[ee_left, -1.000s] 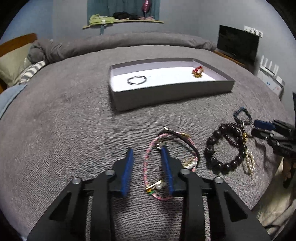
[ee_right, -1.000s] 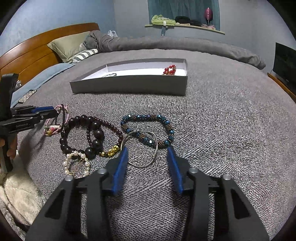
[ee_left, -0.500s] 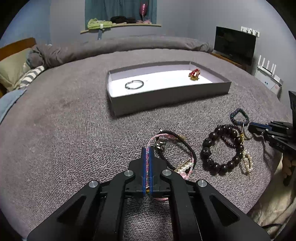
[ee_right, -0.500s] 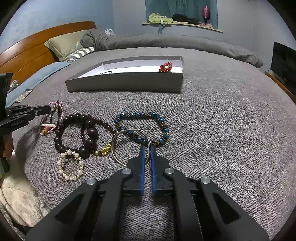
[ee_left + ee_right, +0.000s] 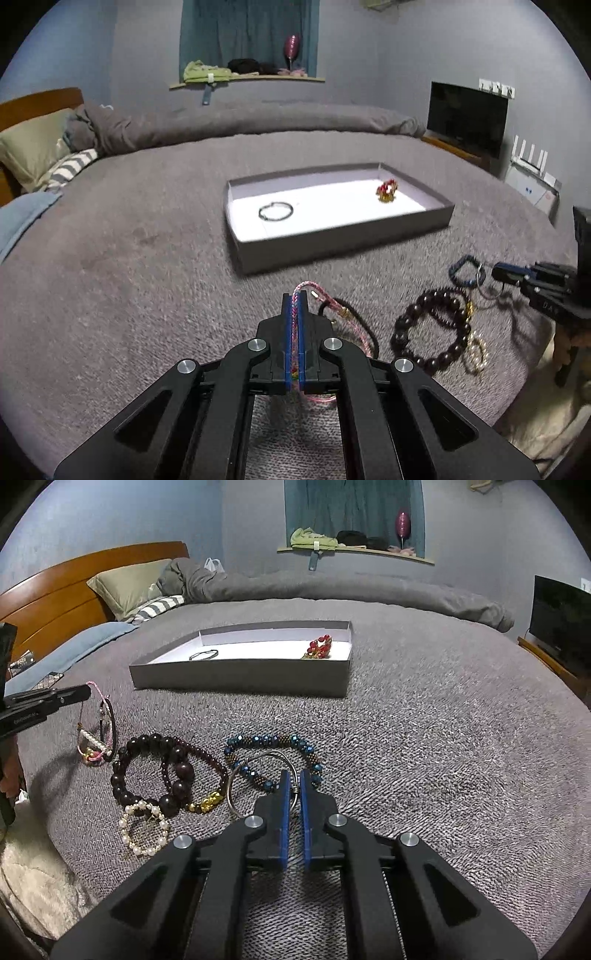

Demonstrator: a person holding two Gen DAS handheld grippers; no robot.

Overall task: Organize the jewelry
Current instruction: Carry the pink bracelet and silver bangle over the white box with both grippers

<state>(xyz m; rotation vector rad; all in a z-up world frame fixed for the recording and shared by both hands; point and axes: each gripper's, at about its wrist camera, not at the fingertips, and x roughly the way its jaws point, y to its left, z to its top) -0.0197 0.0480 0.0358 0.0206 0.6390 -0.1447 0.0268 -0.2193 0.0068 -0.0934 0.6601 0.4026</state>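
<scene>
My left gripper (image 5: pixel 294 295) is shut on a pink braided cord bracelet (image 5: pixel 303 287) and holds it lifted above the grey bedspread; it hangs from the fingers in the right wrist view (image 5: pixel 96 731). My right gripper (image 5: pixel 294 773) is shut on a silver wire bangle (image 5: pixel 258 764), raised a little. A blue bead bracelet (image 5: pixel 273 741), a dark bead bracelet (image 5: pixel 147 771), a pearl bracelet (image 5: pixel 144 830) and a gold charm (image 5: pixel 207 805) lie on the bed. The grey tray (image 5: pixel 343 243) holds a black ring bracelet (image 5: pixel 276 211) and a red ornament (image 5: pixel 386 190).
The tray also shows in the right wrist view (image 5: pixel 240 674). Pillows (image 5: pixel 129 587) and a rolled duvet (image 5: pixel 332 590) lie at the far end of the bed. A TV (image 5: pixel 467 118) stands at the right. The bed's near edge drops off below the jewelry.
Both grippers closed from open, the left on the pink cord bracelet, the right on the silver bangle. Both then rose, lifting their pieces off the bedspread.
</scene>
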